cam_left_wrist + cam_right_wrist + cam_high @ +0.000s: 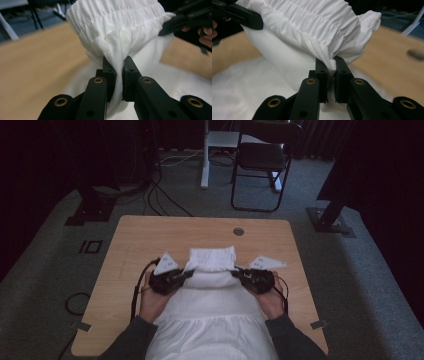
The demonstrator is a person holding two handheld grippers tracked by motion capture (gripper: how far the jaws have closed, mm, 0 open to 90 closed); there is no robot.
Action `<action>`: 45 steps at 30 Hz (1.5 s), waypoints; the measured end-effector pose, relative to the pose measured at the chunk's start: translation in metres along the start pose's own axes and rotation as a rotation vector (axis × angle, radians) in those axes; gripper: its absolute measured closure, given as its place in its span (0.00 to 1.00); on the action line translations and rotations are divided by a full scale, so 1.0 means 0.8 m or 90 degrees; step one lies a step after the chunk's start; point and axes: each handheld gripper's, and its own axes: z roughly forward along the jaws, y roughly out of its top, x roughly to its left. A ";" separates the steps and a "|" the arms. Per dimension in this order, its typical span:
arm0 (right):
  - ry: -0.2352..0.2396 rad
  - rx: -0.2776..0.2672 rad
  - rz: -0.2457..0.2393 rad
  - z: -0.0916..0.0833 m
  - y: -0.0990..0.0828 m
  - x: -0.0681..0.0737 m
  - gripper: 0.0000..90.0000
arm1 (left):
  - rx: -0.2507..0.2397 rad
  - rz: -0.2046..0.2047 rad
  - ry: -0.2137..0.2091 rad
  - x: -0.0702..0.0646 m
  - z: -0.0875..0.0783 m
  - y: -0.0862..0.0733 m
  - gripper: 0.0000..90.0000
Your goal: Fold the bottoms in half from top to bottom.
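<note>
At the near edge of the wooden tabletop point(130, 245), a person's two dark-sleeved forearms reach in, each hand holding a black two-jaw gripper — the left gripper point(187, 274) and the right gripper point(236, 272) facing each other across a white garment point(212, 320).

The garment, a soft matte cotton piece, lies flat down the middle of the tabletop, its long axis running from the near edge toward the far edge. Its broad, smooth lower part spreads over the near edge; a line of gathers crosses it partway up. Its narrow end is a shirred elastic band point(210, 258) of tight parallel ridges, and that end points away from the person, lifted and turned so the ribbed band faces up.

In the left gripper view, the jaws are clamped on a pinched fold of the cloth point(119, 67) just below the shirring, the fabric squeezed thin between the flat black pads. In the right gripper view, the jaws likewise pinch the band's ruffled corner point(331, 62).

Farther off — a round grommet hole point(238, 231) near the tabletop's far edge, then grey carpet, trailing cables and a black folding chair point(262, 162).
</note>
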 end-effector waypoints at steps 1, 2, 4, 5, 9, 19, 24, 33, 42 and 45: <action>0.008 0.010 0.005 -0.002 -0.015 0.008 0.93 | 0.010 -0.001 -0.004 -0.005 0.001 -0.011 0.93; 0.013 0.020 0.013 -0.002 -0.025 0.012 0.93 | 0.028 -0.006 -0.008 -0.012 0.002 -0.026 0.93; 0.009 0.071 0.005 0.002 -0.066 0.033 0.93 | 0.075 -0.019 -0.020 -0.023 0.010 -0.055 0.92; 0.009 0.071 0.005 0.002 -0.066 0.033 0.93 | 0.098 -0.021 -0.023 -0.028 0.016 -0.069 0.92; 0.007 0.133 -0.008 0.014 -0.104 0.050 0.92 | 0.175 -0.036 -0.033 -0.031 0.039 -0.112 0.92; -0.007 0.201 -0.015 0.042 -0.128 0.052 0.92 | 0.171 -0.042 -0.034 -0.023 0.052 -0.122 0.92; -0.007 0.188 0.032 0.056 -0.123 0.028 0.92 | 0.179 -0.036 -0.021 -0.003 0.069 -0.109 0.91; -0.032 0.186 0.063 0.096 -0.099 -0.025 0.91 | 0.207 -0.021 0.011 0.047 0.122 -0.067 0.91; -0.061 0.197 0.074 0.138 -0.069 -0.081 0.91 | 0.216 0.059 0.092 0.079 0.174 -0.031 0.90; -0.074 0.207 0.072 0.154 -0.057 -0.097 0.91 | 0.219 0.059 0.113 0.092 0.190 -0.021 0.91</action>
